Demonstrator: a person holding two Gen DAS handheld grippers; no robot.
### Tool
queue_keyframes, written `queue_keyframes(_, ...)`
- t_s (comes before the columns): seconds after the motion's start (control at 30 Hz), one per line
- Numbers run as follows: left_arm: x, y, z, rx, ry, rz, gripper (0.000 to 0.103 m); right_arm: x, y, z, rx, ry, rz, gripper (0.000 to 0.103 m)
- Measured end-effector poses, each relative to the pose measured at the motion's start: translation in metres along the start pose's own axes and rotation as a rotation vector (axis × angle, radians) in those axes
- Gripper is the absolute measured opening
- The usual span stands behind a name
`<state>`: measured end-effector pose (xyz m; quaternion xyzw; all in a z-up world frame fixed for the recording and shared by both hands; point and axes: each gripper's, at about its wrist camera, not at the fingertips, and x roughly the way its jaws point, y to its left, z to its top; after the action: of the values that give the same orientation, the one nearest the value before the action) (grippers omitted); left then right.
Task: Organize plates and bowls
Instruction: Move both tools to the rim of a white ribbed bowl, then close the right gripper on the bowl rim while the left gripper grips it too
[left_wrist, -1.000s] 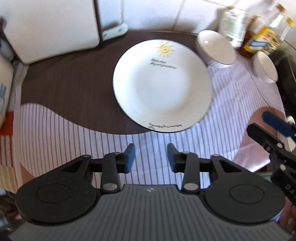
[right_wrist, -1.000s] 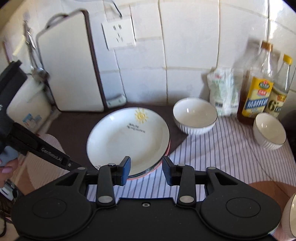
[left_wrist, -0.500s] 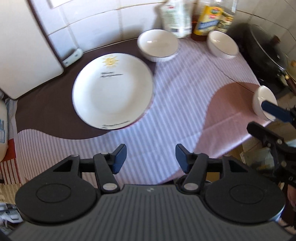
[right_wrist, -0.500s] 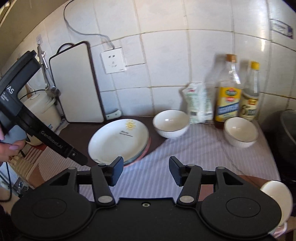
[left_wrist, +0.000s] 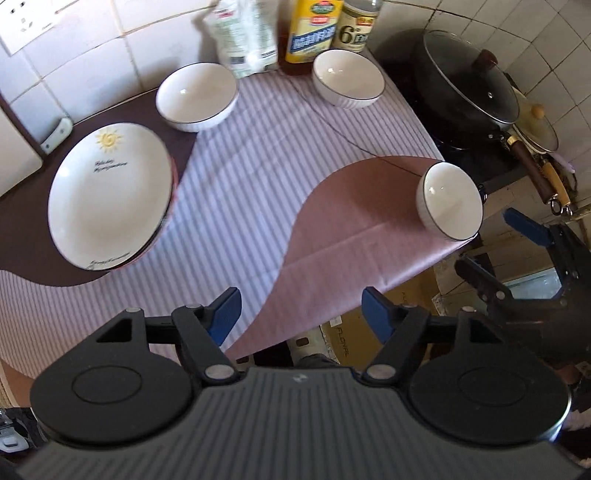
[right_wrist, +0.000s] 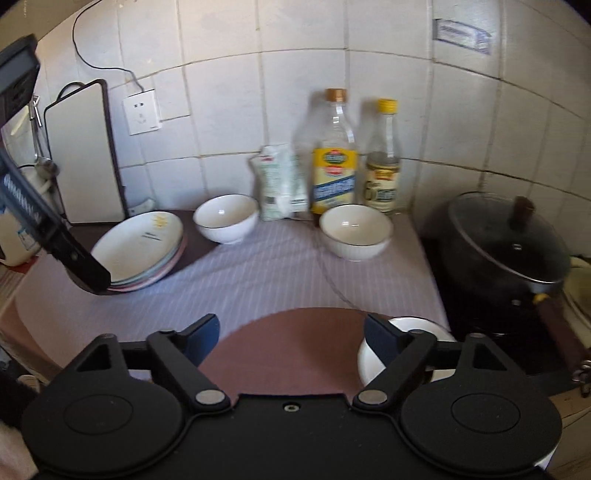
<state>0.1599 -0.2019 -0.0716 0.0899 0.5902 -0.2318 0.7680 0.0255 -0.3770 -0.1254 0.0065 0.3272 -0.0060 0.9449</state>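
2 tools opening, empty: left tool (left_wrist: 301, 314) lower centre, right tool (right_wrist: 291, 338) beside near bowl (right_wrist: 406, 347). Plate stack (left_wrist: 110, 195) left; 2 bowls upper centre on table (left_wrist: 258, 166).

We read a large "6°" on the pale label of the yellow-capped glass bottle (left_wrist: 356, 22) far ahead of the left claw, while other labels stay illegible.
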Motion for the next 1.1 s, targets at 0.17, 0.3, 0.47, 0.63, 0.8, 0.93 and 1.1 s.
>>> queue_keyframes(0.17, 0.018, -0.029, 0.006, 0.032, 0.028, 0.023, 0.078, -0.002, -0.033, -0.022, 0.010, -0.009, -0.048, 0.098)
queue_keyframes(0.3, 0.042, -0.053, 0.013, 0.056, 0.082, 0.038, 0.083, 0.008, -0.059, -0.040, 0.056, 0.018, -0.069, 0.099)
queue_keyframes(0.47, 0.075, -0.085, 0.020, 0.104, -0.007, 0.027, 0.091, 0.027, -0.084, -0.063, 0.111, 0.041, -0.030, 0.099)
queue_keyframes(0.63, 0.116, -0.110, 0.030, 0.105, -0.112, 0.063, 0.091, 0.057, -0.088, -0.083, 0.053, 0.098, 0.005, 0.099)
queue_keyframes(0.8, 0.146, -0.134, 0.038, 0.126, -0.121, 0.006, 0.091, 0.077, -0.095, -0.097, -0.026, 0.140, -0.017, 0.099)
queue_keyframes(0.93, 0.162, -0.150, 0.044, 0.137, -0.132, -0.035, 0.091, 0.086, -0.107, -0.101, 0.046, 0.067, -0.022, 0.099)
queue_keyframes(1.1, 0.184, -0.162, 0.049, 0.130, -0.104, -0.075, 0.070, 0.096, -0.100, -0.110, -0.040, 0.002, -0.061, 0.099)
